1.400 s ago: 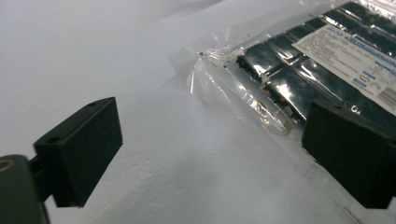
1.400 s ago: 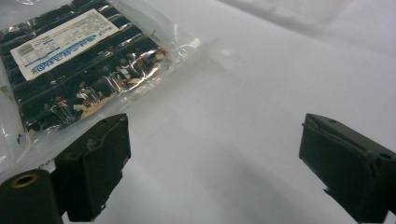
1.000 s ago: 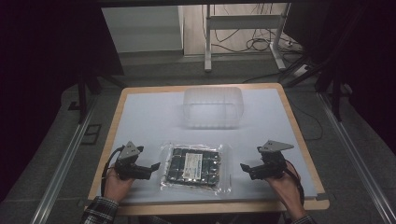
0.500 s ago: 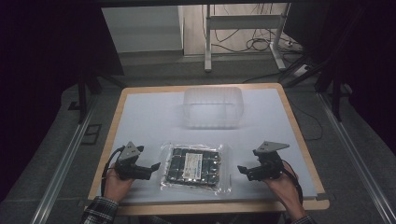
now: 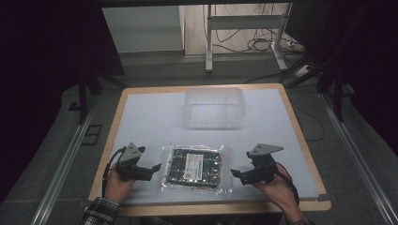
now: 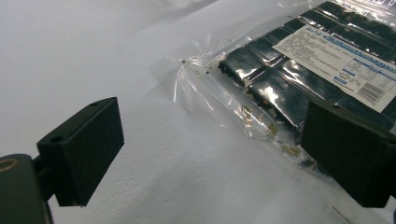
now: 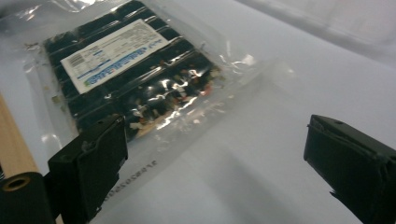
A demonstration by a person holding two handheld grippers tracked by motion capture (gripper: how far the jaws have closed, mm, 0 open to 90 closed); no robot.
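Bag [image 5: 196, 168] lay flat near the tabletop's [image 5: 150, 117] front edge, between both tongs: clear, crinkled plastic over rows of dark blocks, with a white printed label on top. Left tongs [image 5: 156, 168] gaped wide just beside its left edge; right tongs [image 5: 234, 175] gaped wide by its right.

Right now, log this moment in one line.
left gripper: open, beside bag | right gripper: open, beside bag | bag: flat on table | bin: behind
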